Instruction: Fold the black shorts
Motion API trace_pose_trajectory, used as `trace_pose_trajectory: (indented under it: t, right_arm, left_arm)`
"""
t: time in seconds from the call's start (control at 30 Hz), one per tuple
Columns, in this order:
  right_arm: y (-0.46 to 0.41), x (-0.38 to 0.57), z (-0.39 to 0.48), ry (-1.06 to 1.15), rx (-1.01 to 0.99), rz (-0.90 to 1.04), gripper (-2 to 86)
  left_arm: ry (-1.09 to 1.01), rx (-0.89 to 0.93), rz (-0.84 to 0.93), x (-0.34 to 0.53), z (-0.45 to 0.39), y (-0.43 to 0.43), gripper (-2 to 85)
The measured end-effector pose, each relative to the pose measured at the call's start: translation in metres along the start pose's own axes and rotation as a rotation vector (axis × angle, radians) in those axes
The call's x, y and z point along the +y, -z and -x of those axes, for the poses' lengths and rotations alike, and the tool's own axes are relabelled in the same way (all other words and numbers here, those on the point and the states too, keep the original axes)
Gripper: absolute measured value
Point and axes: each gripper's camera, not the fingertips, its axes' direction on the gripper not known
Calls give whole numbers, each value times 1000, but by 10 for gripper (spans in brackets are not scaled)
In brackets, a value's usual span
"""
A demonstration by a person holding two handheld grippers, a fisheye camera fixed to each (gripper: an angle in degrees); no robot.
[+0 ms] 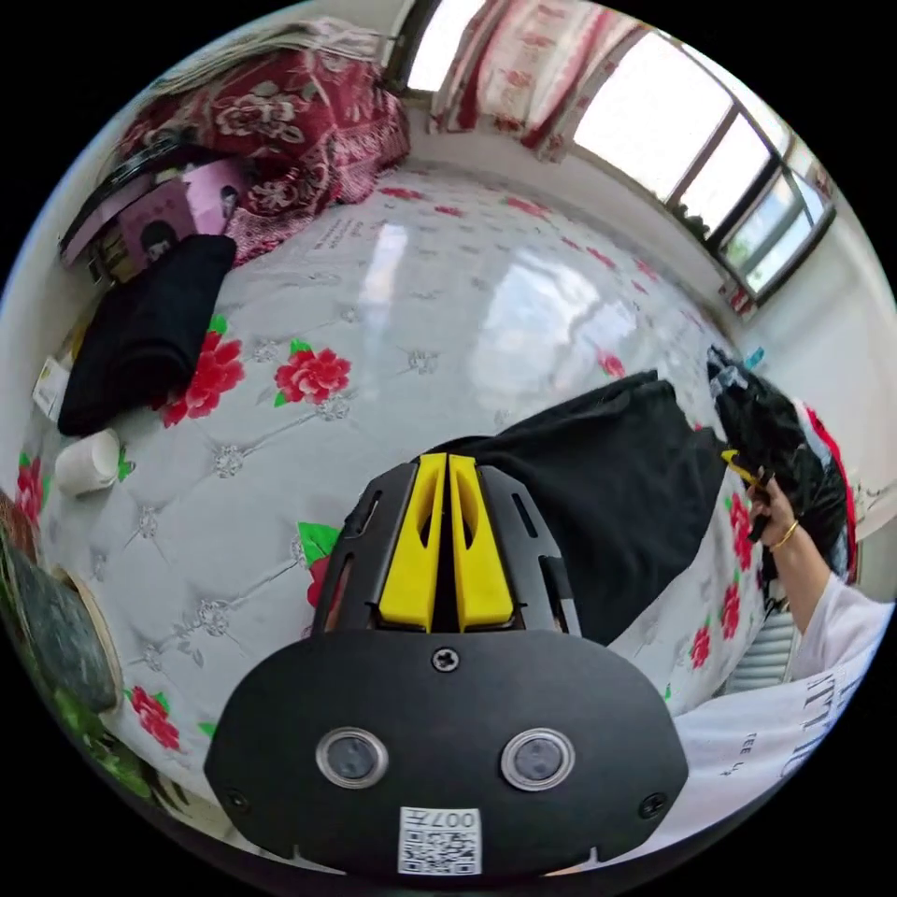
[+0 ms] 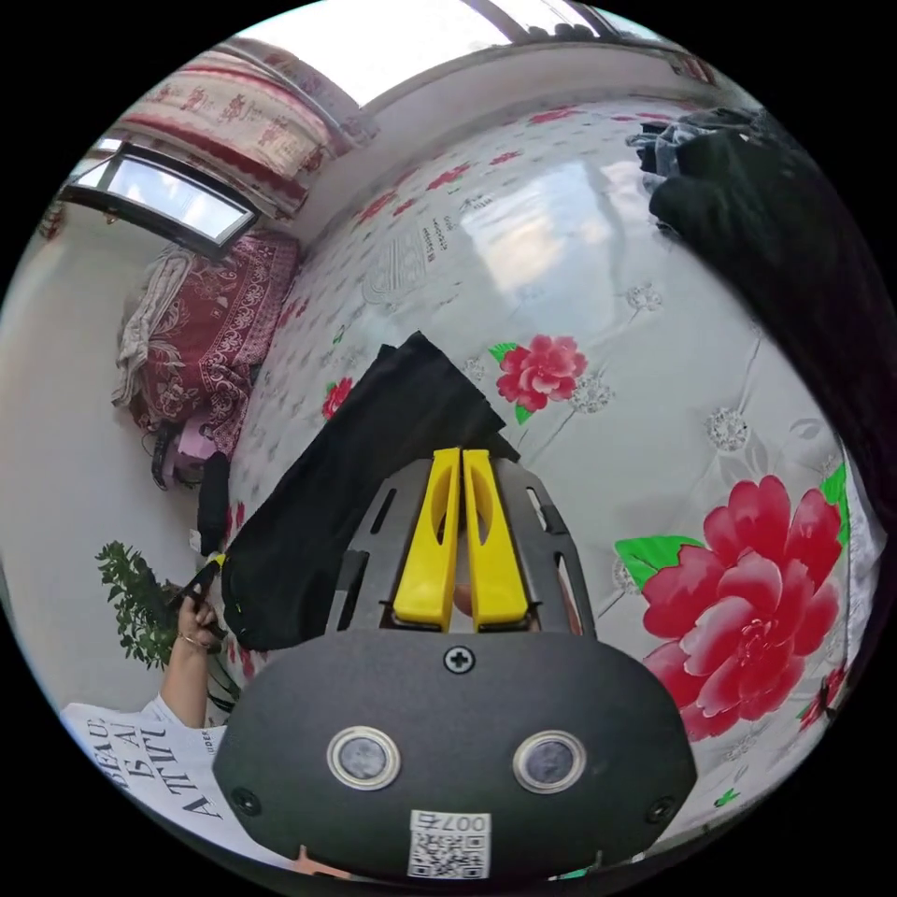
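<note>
Both yellow-jawed grippers, left [image 1: 447,467] and right [image 2: 461,462], have jaws pressed together on an edge of the soft black shorts [image 1: 607,486], flat on the flowery white mattress [image 1: 420,308]. Lift both corners evenly, keeping the cloth tight.

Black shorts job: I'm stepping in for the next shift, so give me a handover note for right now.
Left gripper: shut, holding nothing, above the shorts' edge.
Right gripper: shut, holding nothing, at the shorts' other end.
Black shorts: lying long and narrow on the flowered mattress, apparently folded lengthwise once.
Left: fold across, then set aside, perhaps by the black folded garment.
</note>
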Motion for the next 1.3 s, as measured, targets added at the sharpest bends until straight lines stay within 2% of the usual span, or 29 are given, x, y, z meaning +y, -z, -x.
trace_pose_trajectory:
  t: [0.13, 0.23, 0.4, 0.5, 0.57, 0.67, 0.8, 0.9, 1.0, 1.07, 1.17, 1.3]
  right_arm:
    - [-5, 2, -9, -20, -3, 7, 23]
    - [-20, 4, -31, -136, -38, 55, 44]
    - [1, 18, -52, -213, -27, -25, 70]
    - [4, 28, -70, -240, -150, -40, 72]
    - [-8, 30, -82, -262, -284, -39, 71]
    - [-15, 28, -87, -319, -301, -108, 59]
    - [-20, 9, -85, -367, -381, -73, 12]
    - [7, -12, -35, -162, -428, -122, 2]
    - [33, -23, 65, 193, -447, -73, -1]
    - [40, -4, 162, 522, -442, 13, -1]
    - [26, 52, 260, 846, -473, 141, 1]
    - [-33, 134, 320, 1016, -462, 330, 12]
  left_arm:
    - [78, -98, -36, -1, 11, 2, -7]
    - [13, -166, 185, -6, 9, -54, 1]
    - [-53, -215, 107, -6, -8, -37, 36]
    - [-41, -240, 43, 9, -4, -7, 52]
    - [22, -208, 24, 28, 10, 13, 59]
    - [131, -135, 29, 55, 29, 33, 70]
    - [217, -53, 55, 88, 43, 46, 75]
    - [248, -21, 91, 110, 53, 51, 79]
    - [269, 13, 114, 124, 62, 53, 80]
    - [286, 50, 124, 131, 69, 53, 83]
    - [301, 72, 110, 138, 78, 58, 84]
    - [320, 93, 104, 148, 92, 64, 86]
